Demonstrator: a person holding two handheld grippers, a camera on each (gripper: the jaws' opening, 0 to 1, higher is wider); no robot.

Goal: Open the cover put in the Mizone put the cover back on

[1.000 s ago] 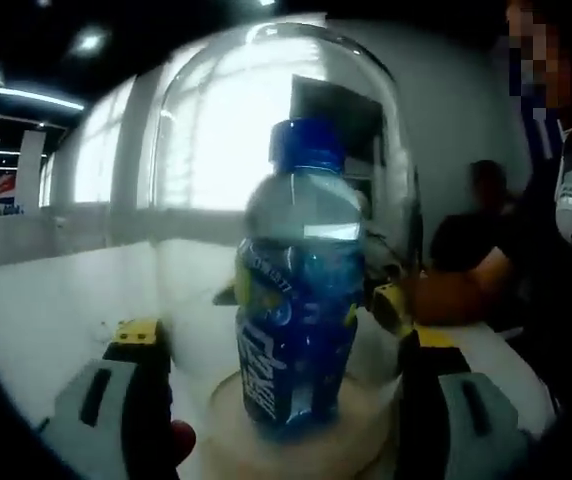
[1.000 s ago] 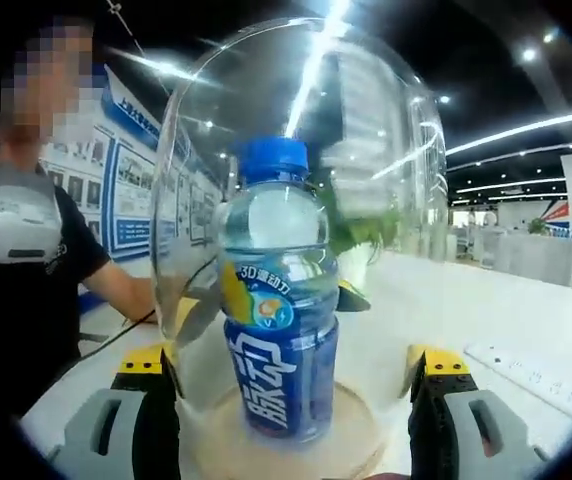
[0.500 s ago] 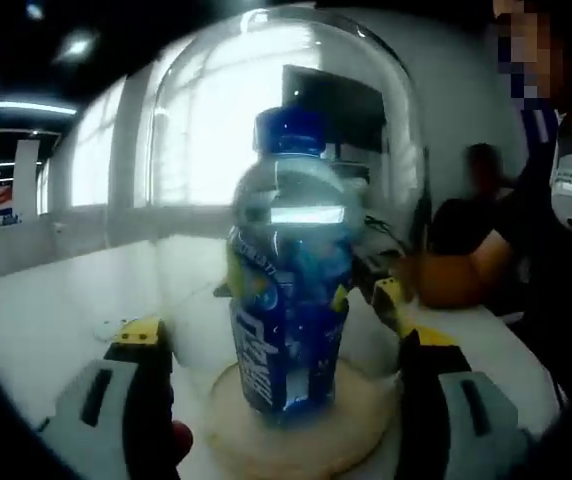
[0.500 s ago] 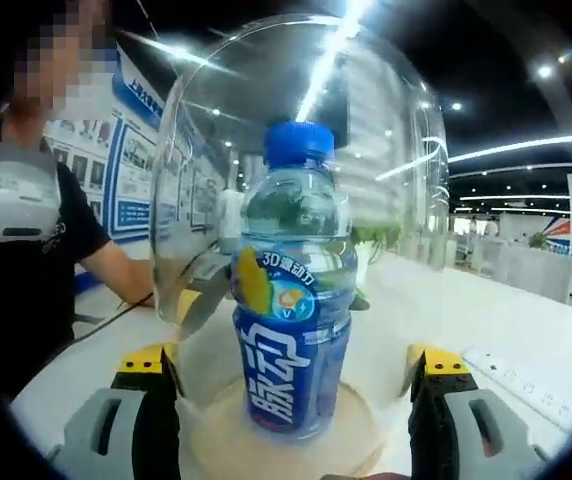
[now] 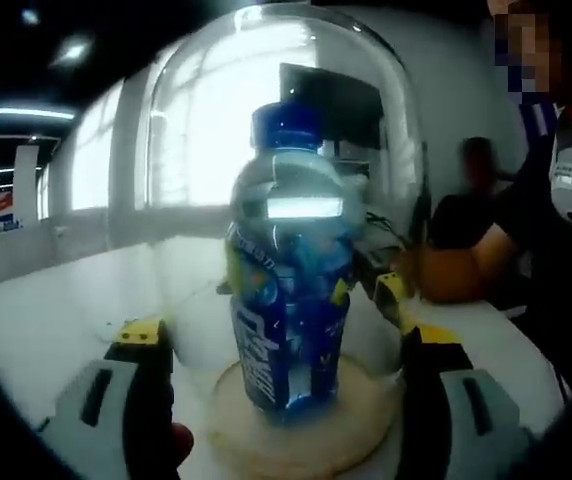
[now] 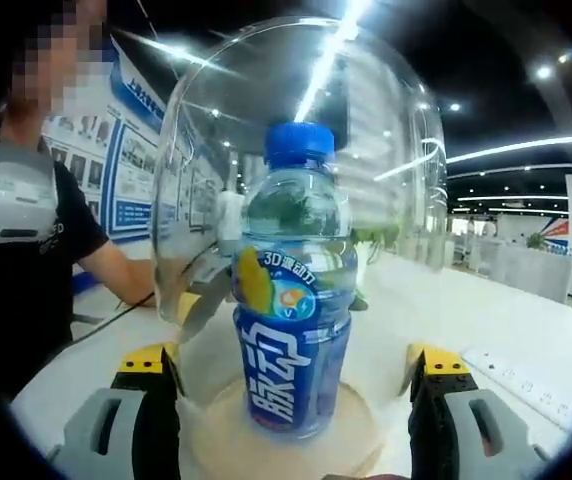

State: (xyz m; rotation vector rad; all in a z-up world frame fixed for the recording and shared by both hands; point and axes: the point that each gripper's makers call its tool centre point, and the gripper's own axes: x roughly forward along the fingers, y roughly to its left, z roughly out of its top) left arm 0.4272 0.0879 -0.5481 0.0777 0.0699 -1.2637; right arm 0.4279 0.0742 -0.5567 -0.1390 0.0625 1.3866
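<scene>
**Glass dome over the Mizone, held from both sides**

Left gripper view: the blue-capped Mizone bottle with its blue label [image 5: 288, 290] stands upright at frame centre on a round pale wooden base [image 5: 301, 425], under the clear glass dome cover [image 5: 276, 120]. The left gripper [image 5: 286, 350] has its yellow-tipped fingers [image 5: 138, 332] spread to either side of the dome's lower wall; whether they press the glass or merely flank it I cannot tell. At centre right, the right gripper's yellow tip shows through the glass. The white counter [image 5: 46, 310] runs off to the left, and a seated person [image 5: 471, 215] shows at right.

Right gripper view: the same bottle [image 6: 294, 320], dome [image 6: 296, 110] and base [image 6: 281, 440] sit at centre, with the right gripper [image 6: 288, 375] and its fingers [image 6: 144, 360] likewise astride the dome, contact unclear. This view reads the label print and shows wall posters [image 6: 131, 180] at upper left; the other view shows windows instead.

The dome is likely rigid, smooth, slippery and breakable, so a low, two-sided hold suits it. The full bottle is probably heavy and could tip if knocked.
</scene>
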